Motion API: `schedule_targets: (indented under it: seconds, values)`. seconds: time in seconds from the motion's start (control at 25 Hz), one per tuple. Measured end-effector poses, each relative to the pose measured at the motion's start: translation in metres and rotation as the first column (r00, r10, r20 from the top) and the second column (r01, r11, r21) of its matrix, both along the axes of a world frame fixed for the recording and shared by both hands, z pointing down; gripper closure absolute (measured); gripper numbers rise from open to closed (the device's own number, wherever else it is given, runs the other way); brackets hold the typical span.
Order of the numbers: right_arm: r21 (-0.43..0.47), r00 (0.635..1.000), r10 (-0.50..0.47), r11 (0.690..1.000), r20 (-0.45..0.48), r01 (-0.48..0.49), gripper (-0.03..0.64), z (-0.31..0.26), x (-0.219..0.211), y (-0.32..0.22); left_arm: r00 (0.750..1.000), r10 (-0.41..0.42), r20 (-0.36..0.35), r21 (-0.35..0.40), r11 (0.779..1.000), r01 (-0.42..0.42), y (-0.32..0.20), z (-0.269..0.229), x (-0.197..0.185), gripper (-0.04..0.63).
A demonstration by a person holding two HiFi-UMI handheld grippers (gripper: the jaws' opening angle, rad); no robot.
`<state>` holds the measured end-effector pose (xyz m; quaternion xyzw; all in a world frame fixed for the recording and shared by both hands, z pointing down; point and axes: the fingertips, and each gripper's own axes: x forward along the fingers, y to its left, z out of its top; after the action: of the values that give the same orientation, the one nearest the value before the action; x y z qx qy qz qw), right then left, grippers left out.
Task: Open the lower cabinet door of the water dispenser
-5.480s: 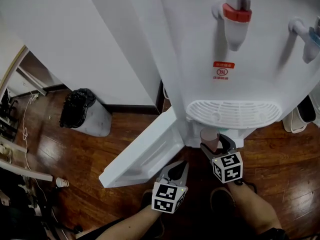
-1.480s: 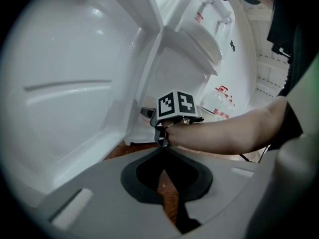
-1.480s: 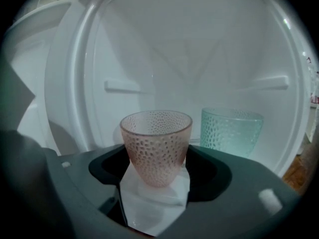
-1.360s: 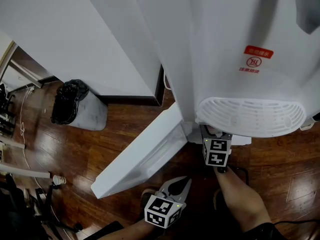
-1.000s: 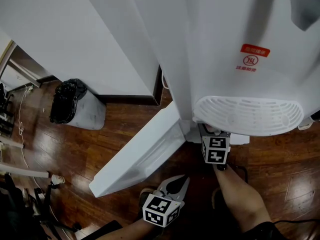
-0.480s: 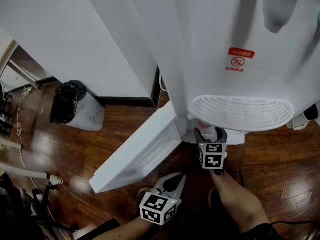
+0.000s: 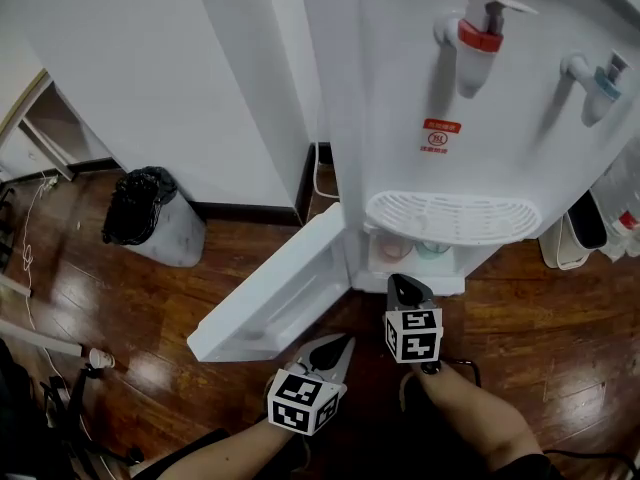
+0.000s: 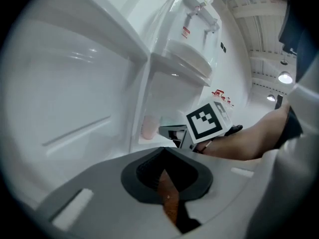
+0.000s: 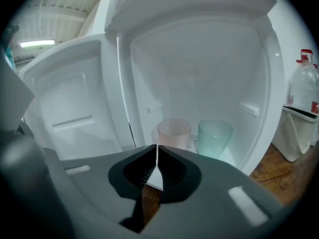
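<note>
The water dispenser (image 7: 440, 88) is a tall body of smooth, glossy white plastic with rounded corners, a red tap (image 7: 478, 36) and a blue tap (image 7: 603, 73) high on its front, and a curved drip tray (image 7: 450, 218) with a fine slotted grille under them. It stands on a dark, shiny plank floor (image 7: 560, 308). At the left of the head view sits a grey round bin (image 7: 165, 230) lined with a crinkled black bag. The lower cabinet door (image 7: 280, 293) is at the foot of the dispenser and stands wide open. It is a flat white panel with a moulded, recessed inner face. Its long edge runs from the hinge near the middle of the frame out toward the lower left, where the free end points, and the inner face is turned toward the grippers. Inside the bare white compartment, two translucent tumblers with dimpled walls stand just beside each other, a pink cup (image 9: 174, 132) on the left and a teal cup (image 9: 214, 136) on the right. The right hand-held gripper (image 7: 400, 284) is matt grey with a black-and-white marker cube. It points into the opening, short of the cups; its jaws have just been closing and now meet, clenched on nothing. The left hand-held gripper (image 7: 344, 342) is lower in the frame, beside the open door, also clenched and empty.
</note>
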<state>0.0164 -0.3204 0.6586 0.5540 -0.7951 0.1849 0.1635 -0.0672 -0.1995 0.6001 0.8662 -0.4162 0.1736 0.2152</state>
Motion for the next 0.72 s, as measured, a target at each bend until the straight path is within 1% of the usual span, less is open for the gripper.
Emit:
schedule_targets:
  seconds: [0.04, 0.12, 0.24, 0.32, 0.4, 0.48, 0.56, 0.64, 0.72]
  values:
    - [0.005, 1.000, -0.013, 1.000, 0.007, 0.013, 0.612, -0.011, -0.001, 0.005, 1.000, 0.012, 0.009, 0.012, 1.000, -0.012, 0.001, -0.006, 0.001, 0.575]
    - [0.011, 0.998, -0.043, 0.999, 0.034, 0.043, 0.614, -0.036, -0.003, 0.015, 0.999, 0.040, 0.028, 0.054, 0.998, -0.041, 0.002, -0.023, 0.003, 0.575]
    - [0.019, 0.991, -0.086, 0.996, 0.098, 0.084, 0.614, -0.077, -0.004, 0.030, 0.998, 0.045, 0.041, 0.113, 0.992, -0.049, -0.003, -0.058, 0.002, 0.575]
    - [0.035, 0.987, -0.118, 0.993, 0.113, 0.115, 0.614, -0.105, -0.001, 0.041, 0.996, 0.061, 0.060, 0.138, 0.988, -0.069, -0.007, -0.079, 0.005, 0.575]
    - [0.036, 0.981, -0.149, 0.989, 0.127, 0.146, 0.614, -0.129, 0.001, 0.052, 0.993, 0.098, 0.073, 0.144, 0.984, -0.108, -0.003, -0.098, 0.008, 0.575]
    - [0.019, 0.968, -0.184, 0.983, 0.172, 0.183, 0.614, -0.148, -0.001, 0.064, 0.988, 0.138, 0.064, 0.132, 0.980, -0.146, 0.007, -0.116, 0.012, 0.575]
    - [0.009, 0.952, -0.220, 0.975, 0.211, 0.223, 0.614, -0.168, -0.004, 0.076, 0.980, 0.191, 0.054, 0.131, 0.972, -0.196, 0.015, -0.138, 0.017, 0.575]
    - [0.020, 0.942, -0.266, 0.963, 0.206, 0.267, 0.614, -0.189, -0.008, 0.086, 0.970, 0.240, 0.043, 0.144, 0.959, -0.244, 0.016, -0.165, 0.025, 0.575]
    - [0.041, 0.930, -0.313, 0.949, 0.194, 0.311, 0.614, -0.213, -0.013, 0.094, 0.963, 0.268, 0.020, 0.172, 0.948, -0.268, 0.018, -0.194, 0.027, 0.574]
